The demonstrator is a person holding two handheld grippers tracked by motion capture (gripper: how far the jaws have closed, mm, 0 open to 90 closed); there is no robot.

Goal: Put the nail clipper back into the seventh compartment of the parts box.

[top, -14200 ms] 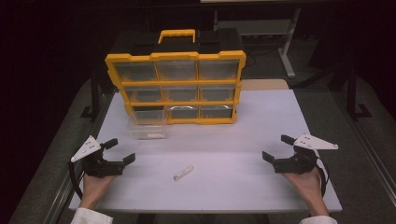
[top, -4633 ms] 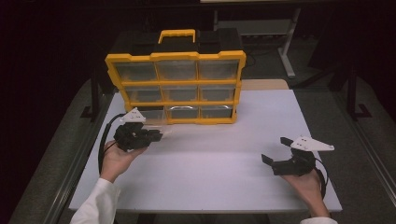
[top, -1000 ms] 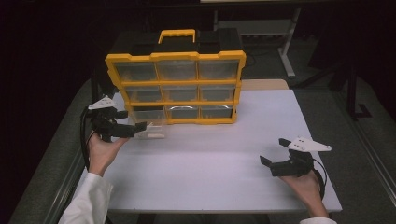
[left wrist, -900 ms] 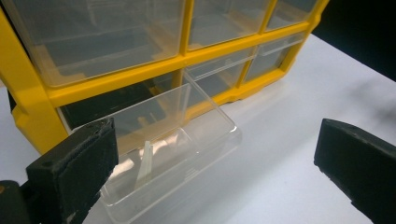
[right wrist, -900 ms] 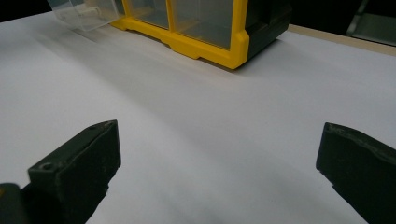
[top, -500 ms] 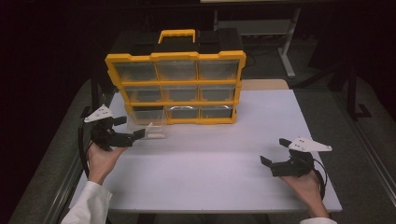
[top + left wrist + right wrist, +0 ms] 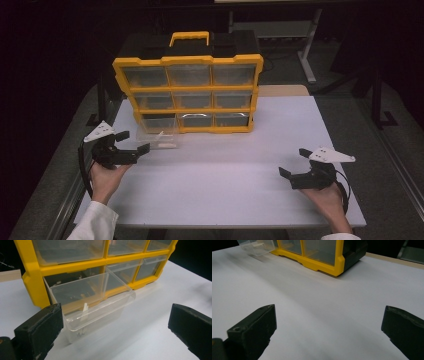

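A small white piece (image 7: 84, 311) stood tilted inside a clear plastic drawer (image 7: 95, 302), leaning toward the drawer's near wall. The drawer sat pulled out in front of the bottom-left slot of a yellow organizer case (image 7: 189, 92), its back end close to the dark opening it belonged to, its front end on the white tabletop (image 7: 225, 170). The case stood upright at the far side of the tabletop, three rows of three clear drawers under a yellow handle (image 7: 189, 37), and the other drawers were closed.

Near the left edge, just beside the pulled-out drawer and a little nearer than it, the left gripper (image 7: 131, 142) was held in the person's left hand (image 7: 104, 175), pointing right toward the drawer. Its jaws were spread wide with nothing between them, apart from the drawer; in the left gripper view the drawer lay just beyond them.

Well apart, near the right corner, the right gripper (image 7: 292, 162) rested low over the bare tabletop in the person's right hand (image 7: 322, 197), pointing left. Its jaws were likewise wide and empty. A white sleeve (image 7: 95, 222) showed at the near left edge.
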